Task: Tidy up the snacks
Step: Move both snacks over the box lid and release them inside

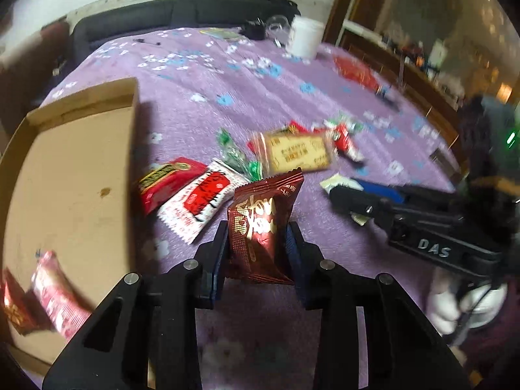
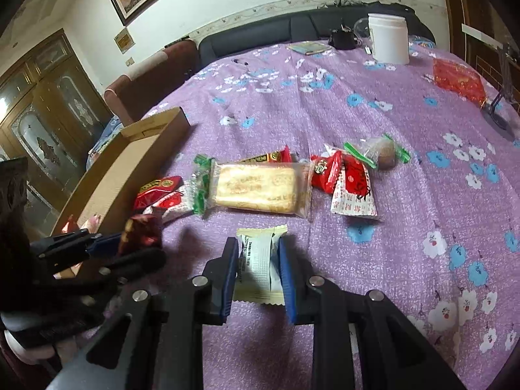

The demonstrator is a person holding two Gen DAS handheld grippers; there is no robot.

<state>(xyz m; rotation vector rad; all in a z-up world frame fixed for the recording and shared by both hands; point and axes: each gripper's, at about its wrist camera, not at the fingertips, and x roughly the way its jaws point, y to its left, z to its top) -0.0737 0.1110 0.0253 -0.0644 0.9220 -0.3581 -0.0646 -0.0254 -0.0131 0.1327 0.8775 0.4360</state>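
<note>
My left gripper (image 1: 256, 230) is shut on a dark red foil snack packet (image 1: 260, 227) and holds it upright above the purple tablecloth, right of the open cardboard box (image 1: 71, 175). The same packet shows in the right wrist view (image 2: 141, 230). My right gripper (image 2: 258, 243) is shut on a white snack packet (image 2: 258, 260); it shows at the right of the left wrist view (image 1: 344, 191). A pile of snacks lies ahead: a large biscuit pack (image 2: 260, 185), red packets (image 2: 159, 190) and red-and-white sachets (image 2: 354, 191).
The box holds two red packets (image 1: 52, 289) at its near end. A white jar (image 2: 388, 37), a red bag (image 2: 458, 78) and a dark object (image 2: 343, 39) sit at the far side of the table. A dark sofa (image 2: 260, 39) lies beyond.
</note>
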